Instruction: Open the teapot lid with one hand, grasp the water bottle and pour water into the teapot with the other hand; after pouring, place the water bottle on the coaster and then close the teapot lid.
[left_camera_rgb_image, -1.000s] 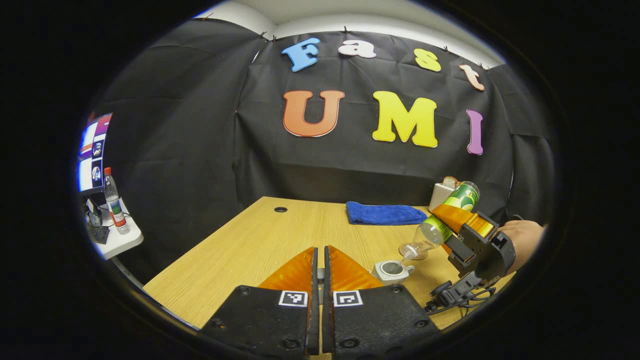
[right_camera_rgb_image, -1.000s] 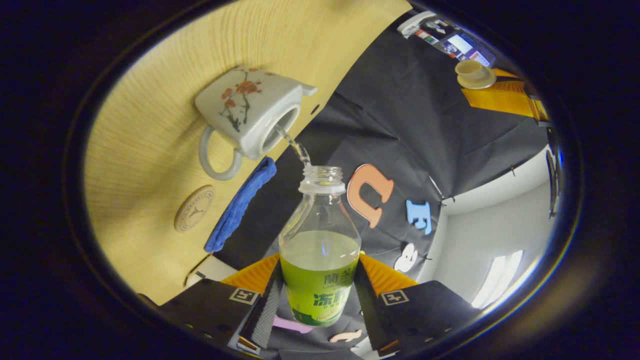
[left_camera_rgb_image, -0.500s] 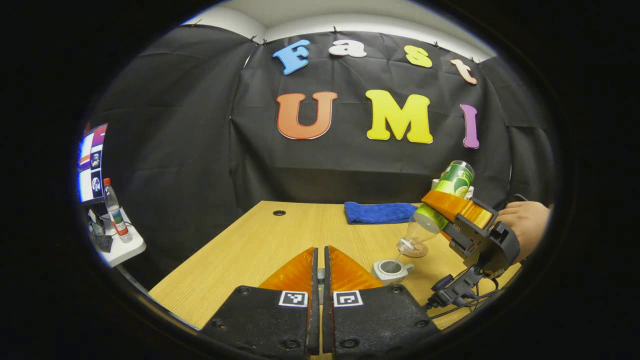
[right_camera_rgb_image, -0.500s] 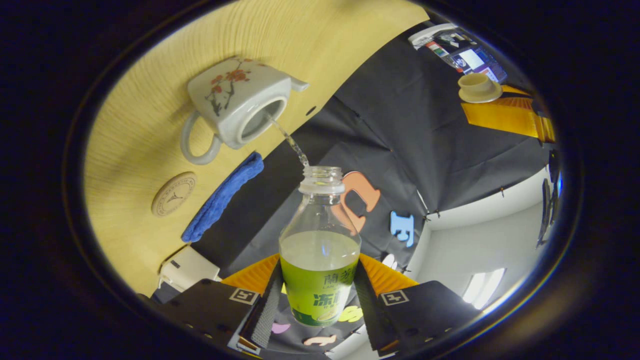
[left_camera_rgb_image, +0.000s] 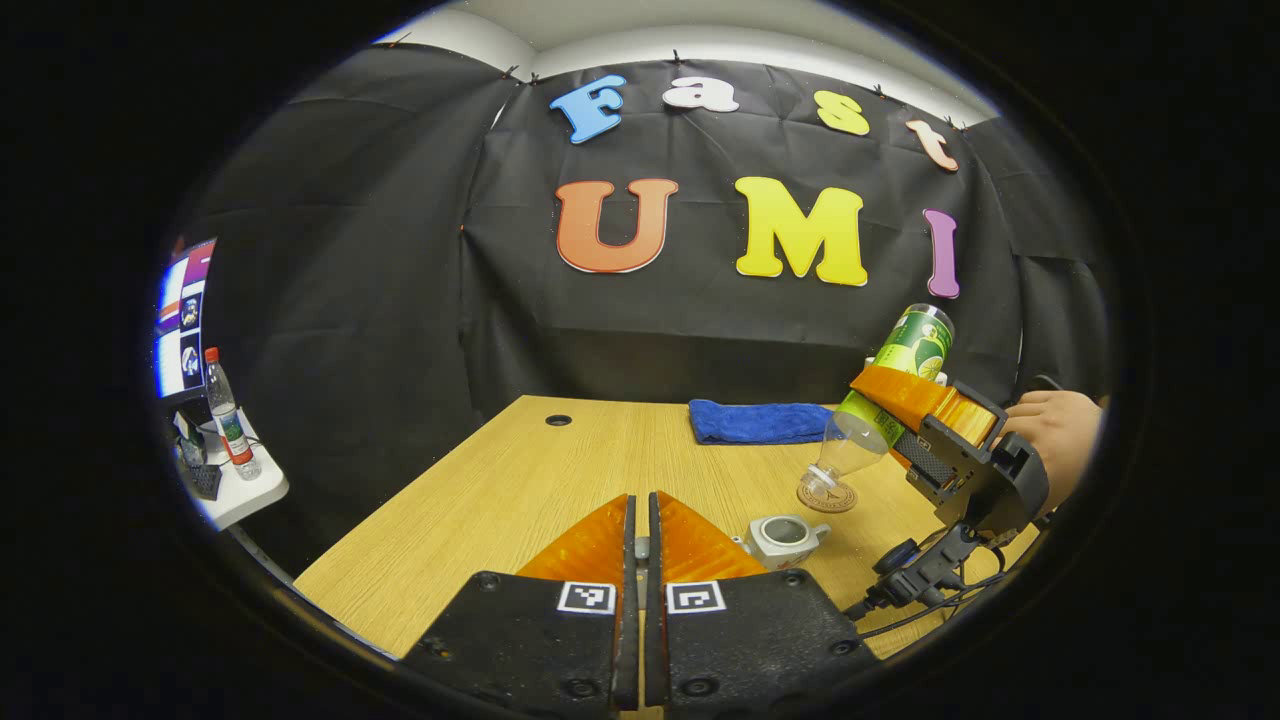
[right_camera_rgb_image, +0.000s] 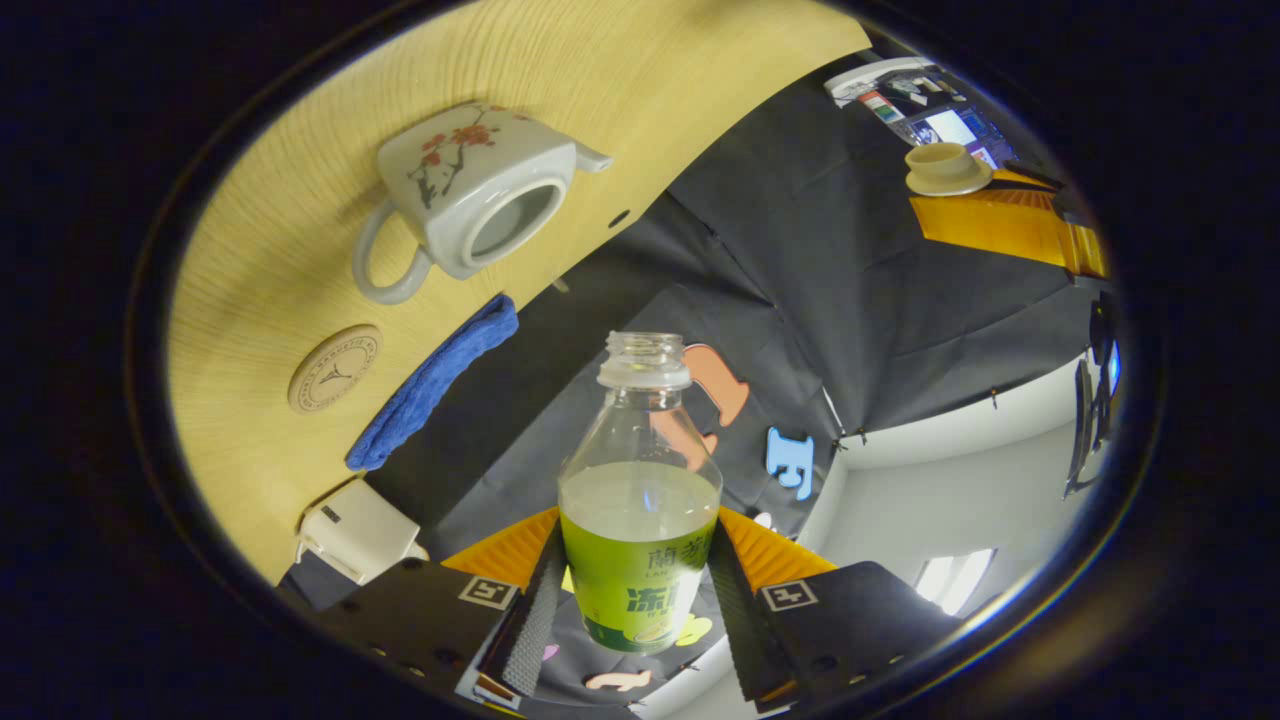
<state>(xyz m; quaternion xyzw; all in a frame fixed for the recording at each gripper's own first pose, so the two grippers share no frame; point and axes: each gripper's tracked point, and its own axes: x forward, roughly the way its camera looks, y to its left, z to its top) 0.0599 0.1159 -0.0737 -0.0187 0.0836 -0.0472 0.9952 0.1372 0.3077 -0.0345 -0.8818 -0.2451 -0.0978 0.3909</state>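
The right gripper (right_camera_rgb_image: 640, 590) pinches the water bottle (right_camera_rgb_image: 640, 500) by its label between 2 fingers, neck tilted, no stream showing; the left gripper (left_camera_rgb_image: 640, 545) pinches the lid (right_camera_rgb_image: 945, 168), raised off the teapot. The open teapot (right_camera_rgb_image: 470, 200) stands near the coaster (right_camera_rgb_image: 335, 367). Judgement: level the bottle before travel and seat its base squarely on the coaster.
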